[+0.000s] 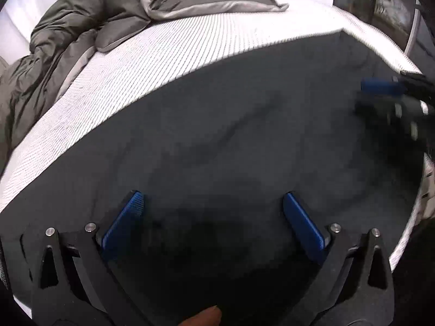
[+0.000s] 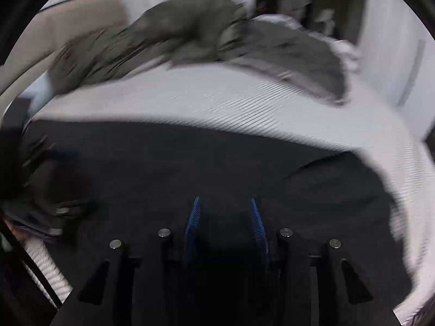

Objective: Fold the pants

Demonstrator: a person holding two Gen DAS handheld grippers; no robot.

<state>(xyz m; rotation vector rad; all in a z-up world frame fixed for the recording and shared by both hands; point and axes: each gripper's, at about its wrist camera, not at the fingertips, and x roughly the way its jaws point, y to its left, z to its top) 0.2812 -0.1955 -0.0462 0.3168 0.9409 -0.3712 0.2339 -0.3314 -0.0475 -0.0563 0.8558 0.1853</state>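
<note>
Dark pants (image 1: 231, 141) lie flat on the striped bed (image 1: 163, 54). Left gripper (image 1: 213, 203) gapes wide above them. Right gripper (image 2: 225, 203) hangs narrowly parted, holding nothing.

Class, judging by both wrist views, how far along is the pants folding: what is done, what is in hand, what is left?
Done: the dark pants lie spread fairly flat on the striped bed, with a straight far edge. In hand: nothing; the left gripper is wide open above the cloth, and the right gripper, narrower, shows a gap with no cloth between its fingers. Left: any further folds; blur hides how many layers exist.
</note>
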